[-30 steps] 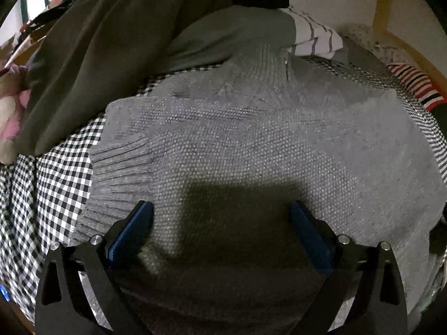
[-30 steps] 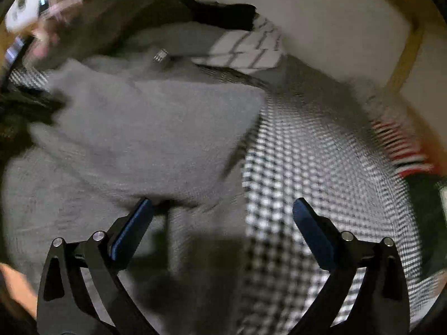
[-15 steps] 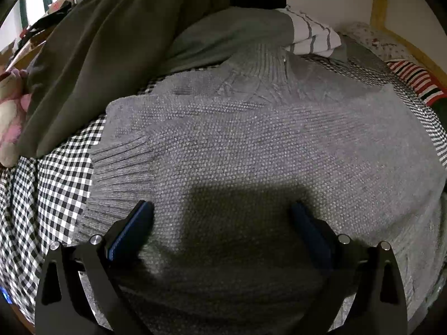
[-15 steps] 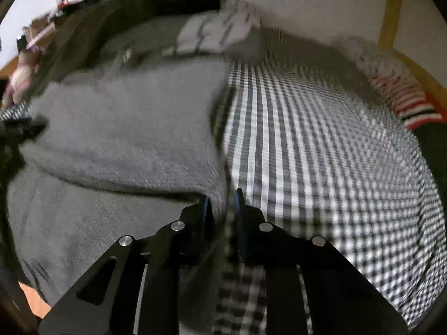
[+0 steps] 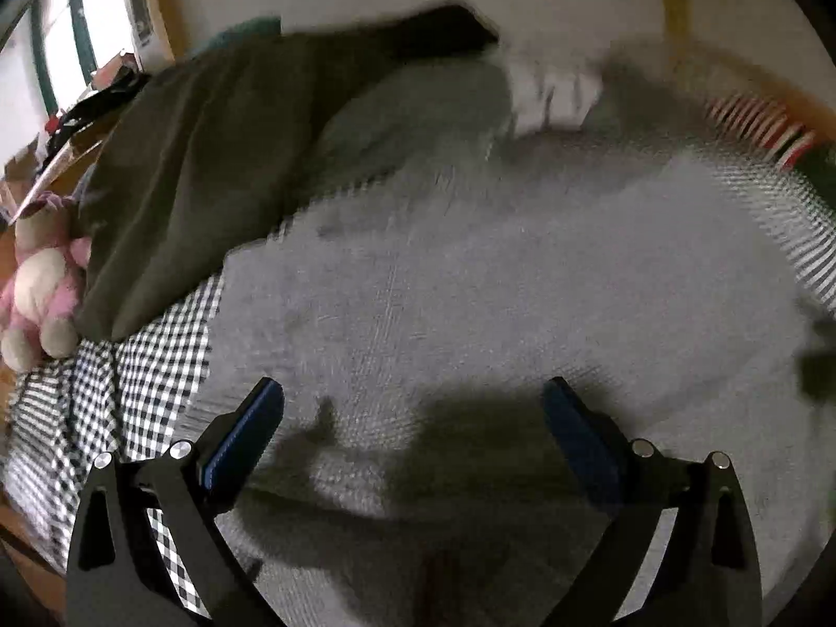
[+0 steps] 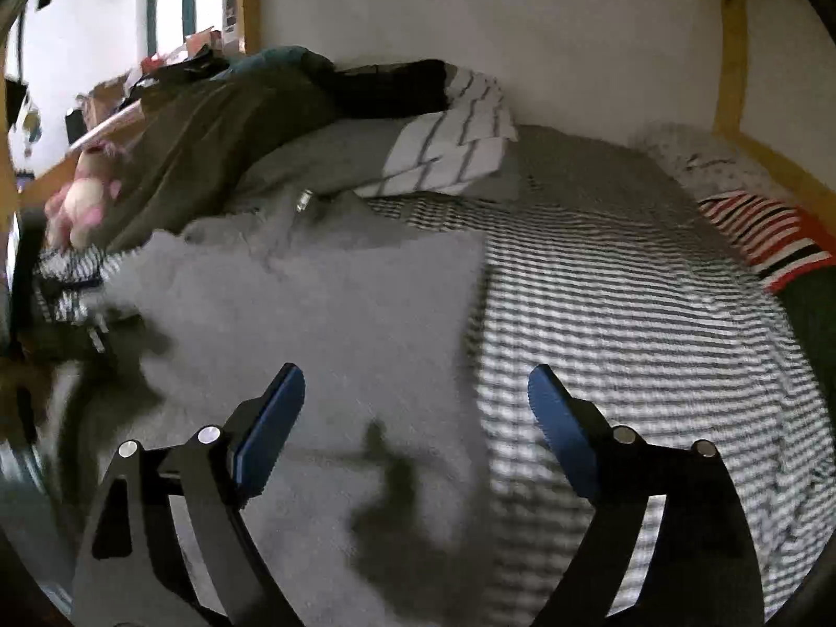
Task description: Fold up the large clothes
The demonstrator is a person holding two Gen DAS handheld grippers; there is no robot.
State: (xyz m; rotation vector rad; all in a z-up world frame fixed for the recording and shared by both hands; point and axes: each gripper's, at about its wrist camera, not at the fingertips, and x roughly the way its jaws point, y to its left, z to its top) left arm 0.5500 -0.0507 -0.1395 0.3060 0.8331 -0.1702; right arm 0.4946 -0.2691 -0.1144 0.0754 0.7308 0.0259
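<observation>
A large grey knit sweater (image 5: 496, 287) lies flat on a black-and-white checked bedsheet (image 5: 146, 355). It also shows in the right wrist view (image 6: 313, 324), with its right edge folded straight and a metal zipper pull (image 6: 303, 201) at the collar. My left gripper (image 5: 413, 413) is open and empty, hovering over the sweater's lower part. My right gripper (image 6: 415, 397) is open and empty above the sweater's right edge, where it meets the checked sheet (image 6: 627, 313).
A dark olive garment (image 5: 198, 157), a grey pillow (image 6: 324, 157) and a white striped cloth (image 6: 454, 141) are piled at the bed's head. A pink plush toy (image 5: 36, 292) sits at the left. A red-striped garment (image 6: 768, 235) lies at right by the wooden frame (image 6: 731, 42).
My right gripper was shut on the sweater's edge half a second ago and has opened, letting the fabric go. Both grippers have pulled back and up from the sweater.
</observation>
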